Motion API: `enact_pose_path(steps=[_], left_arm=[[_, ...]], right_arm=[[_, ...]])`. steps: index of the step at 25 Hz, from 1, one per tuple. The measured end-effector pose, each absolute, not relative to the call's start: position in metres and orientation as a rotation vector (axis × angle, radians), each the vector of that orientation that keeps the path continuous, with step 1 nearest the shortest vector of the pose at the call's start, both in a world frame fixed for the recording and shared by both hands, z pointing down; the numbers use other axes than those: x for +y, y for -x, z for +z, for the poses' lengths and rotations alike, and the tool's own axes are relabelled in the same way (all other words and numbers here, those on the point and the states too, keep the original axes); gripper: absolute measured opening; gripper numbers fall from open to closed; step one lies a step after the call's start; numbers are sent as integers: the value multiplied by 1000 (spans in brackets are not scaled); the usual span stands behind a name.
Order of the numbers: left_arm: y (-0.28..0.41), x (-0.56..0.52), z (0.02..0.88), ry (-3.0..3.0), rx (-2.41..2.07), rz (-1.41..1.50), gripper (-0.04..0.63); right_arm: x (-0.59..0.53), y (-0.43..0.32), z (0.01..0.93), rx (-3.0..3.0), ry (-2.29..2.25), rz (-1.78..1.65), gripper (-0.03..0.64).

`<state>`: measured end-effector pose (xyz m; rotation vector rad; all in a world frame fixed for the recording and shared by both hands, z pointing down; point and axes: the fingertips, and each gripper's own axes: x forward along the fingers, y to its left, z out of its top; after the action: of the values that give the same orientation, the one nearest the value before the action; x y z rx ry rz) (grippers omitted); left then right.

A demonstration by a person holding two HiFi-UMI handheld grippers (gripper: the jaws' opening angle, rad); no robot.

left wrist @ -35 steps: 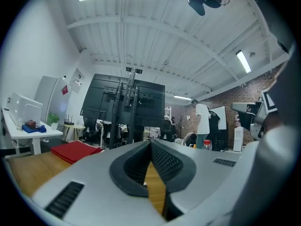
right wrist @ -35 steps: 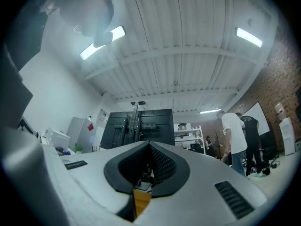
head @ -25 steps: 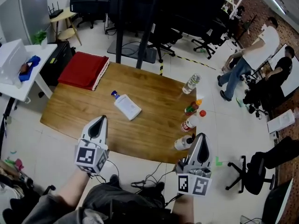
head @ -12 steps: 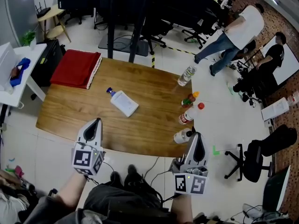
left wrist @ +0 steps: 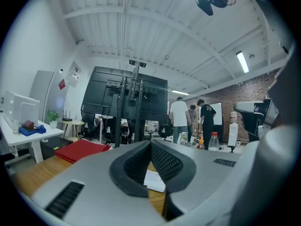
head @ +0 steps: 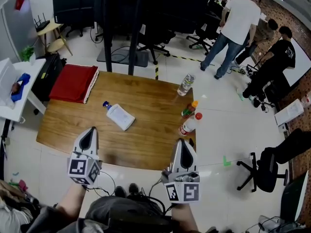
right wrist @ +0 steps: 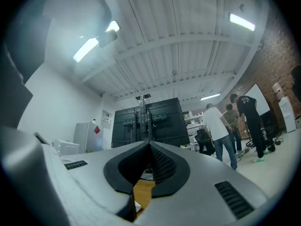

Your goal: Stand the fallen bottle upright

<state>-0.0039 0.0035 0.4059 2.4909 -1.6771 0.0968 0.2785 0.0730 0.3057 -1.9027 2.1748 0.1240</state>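
A flat white bottle point(head: 118, 115) with a blue cap lies on its side near the middle of the wooden table point(head: 150, 101). My left gripper point(head: 90, 130) hovers at the table's near edge, in front of and left of the bottle, shut and empty. In the left gripper view the bottle point(left wrist: 155, 180) shows as a white patch under the closed tips of that gripper point(left wrist: 150, 142). My right gripper point(head: 181, 142) hangs over the near right edge, also shut with nothing in it. In its own view the right gripper point(right wrist: 149, 144) points slightly upward at the room.
Upright along the table's right side are a clear water bottle point(head: 185, 84), an orange-capped bottle point(head: 189, 109) and a red-capped bottle point(head: 189, 124). A red folded cloth point(head: 73, 83) lies at the far left corner. People point(head: 233, 28) stand beyond, and office chairs point(head: 269, 171) surround the table.
Both grippers have sunk a little toward the near edge. The right one now covers the nearest standing bottle. A person in white has walked across the back of the room.
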Motion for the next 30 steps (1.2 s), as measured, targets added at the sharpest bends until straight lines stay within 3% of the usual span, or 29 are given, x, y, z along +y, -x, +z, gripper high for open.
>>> enact_pose_path(steps=[6, 14, 30], left_arm=[[-15, 0, 399, -2447, -1762, 129, 28], [11, -18, 399, -2438, -1777, 125, 28], [230, -150, 423, -2496, -1575, 129, 28]], right_arm=[[55, -297, 321, 2218, 1819, 6, 6], [23, -227, 341, 2394, 1664, -19, 6], [-85, -48, 350, 2172, 1997, 24, 6]])
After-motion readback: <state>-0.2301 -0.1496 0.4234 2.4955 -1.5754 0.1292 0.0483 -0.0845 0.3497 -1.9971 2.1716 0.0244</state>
